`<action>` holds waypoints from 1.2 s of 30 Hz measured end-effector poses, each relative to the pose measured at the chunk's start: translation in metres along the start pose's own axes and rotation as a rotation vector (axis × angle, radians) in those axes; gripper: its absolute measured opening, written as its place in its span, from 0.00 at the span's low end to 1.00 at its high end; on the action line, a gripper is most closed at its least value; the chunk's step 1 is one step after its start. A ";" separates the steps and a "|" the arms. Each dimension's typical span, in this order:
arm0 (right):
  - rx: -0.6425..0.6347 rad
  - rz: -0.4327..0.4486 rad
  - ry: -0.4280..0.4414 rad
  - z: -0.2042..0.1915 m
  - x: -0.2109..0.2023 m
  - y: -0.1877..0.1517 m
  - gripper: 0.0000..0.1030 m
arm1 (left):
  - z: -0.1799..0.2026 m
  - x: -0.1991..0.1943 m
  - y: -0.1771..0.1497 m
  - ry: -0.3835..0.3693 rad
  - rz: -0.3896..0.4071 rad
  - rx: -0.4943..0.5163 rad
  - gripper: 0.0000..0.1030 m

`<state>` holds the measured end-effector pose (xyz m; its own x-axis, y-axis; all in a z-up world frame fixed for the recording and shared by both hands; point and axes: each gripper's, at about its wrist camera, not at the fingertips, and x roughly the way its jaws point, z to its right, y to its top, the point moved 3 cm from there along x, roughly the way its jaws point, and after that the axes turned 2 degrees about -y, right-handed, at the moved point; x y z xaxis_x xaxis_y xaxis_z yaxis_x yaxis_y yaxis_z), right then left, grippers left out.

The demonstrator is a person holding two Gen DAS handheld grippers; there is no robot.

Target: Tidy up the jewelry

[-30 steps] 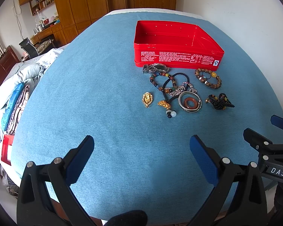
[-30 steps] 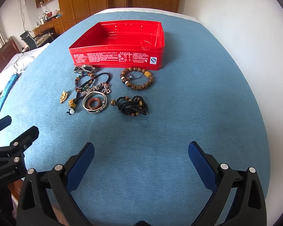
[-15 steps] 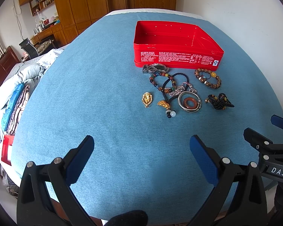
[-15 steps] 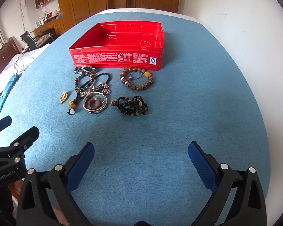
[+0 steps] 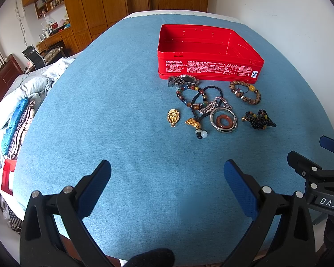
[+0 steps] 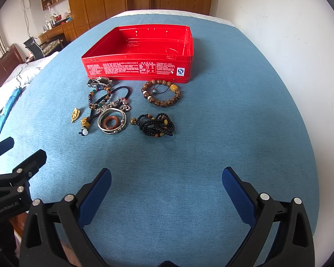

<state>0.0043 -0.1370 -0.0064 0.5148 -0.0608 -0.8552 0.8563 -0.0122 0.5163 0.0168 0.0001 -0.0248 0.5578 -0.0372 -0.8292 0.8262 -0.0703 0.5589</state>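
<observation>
An open, empty red tin box (image 5: 209, 66) (image 6: 140, 69) stands on the blue cloth. In front of it lies jewelry: a brown bead bracelet (image 5: 245, 92) (image 6: 161, 94), a black bead bracelet (image 5: 259, 121) (image 6: 155, 125), a silver bangle around a red ring (image 5: 223, 120) (image 6: 111, 121), a multicoloured bead bracelet tangled with a black cord (image 5: 197, 99) (image 6: 102, 99), a gold pendant (image 5: 173, 116) (image 6: 75, 115) and a watch (image 5: 182, 80) (image 6: 99, 81). My left gripper (image 5: 167, 173) and right gripper (image 6: 167, 180) are open and empty, near the front edge, well short of the jewelry.
The blue cloth covers a table (image 5: 100, 111) that ends close below both grippers. A white wall (image 6: 289, 33) runs along the right. A bed with folded bedding (image 5: 15, 115), wooden cabinets (image 5: 95, 4) and a desk chair (image 5: 33, 54) lie to the left and behind.
</observation>
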 end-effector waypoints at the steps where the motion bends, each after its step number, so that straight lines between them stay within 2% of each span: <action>1: 0.000 0.000 0.001 0.000 0.000 0.000 0.96 | 0.000 0.000 0.000 0.000 0.000 0.000 0.97; 36: 0.001 -0.004 0.009 0.001 0.000 0.002 0.96 | 0.000 0.000 0.000 -0.004 -0.001 0.000 0.97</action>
<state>0.0054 -0.1376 -0.0053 0.5113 -0.0513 -0.8579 0.8585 -0.0136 0.5126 0.0172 0.0003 -0.0247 0.5569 -0.0416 -0.8295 0.8265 -0.0705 0.5585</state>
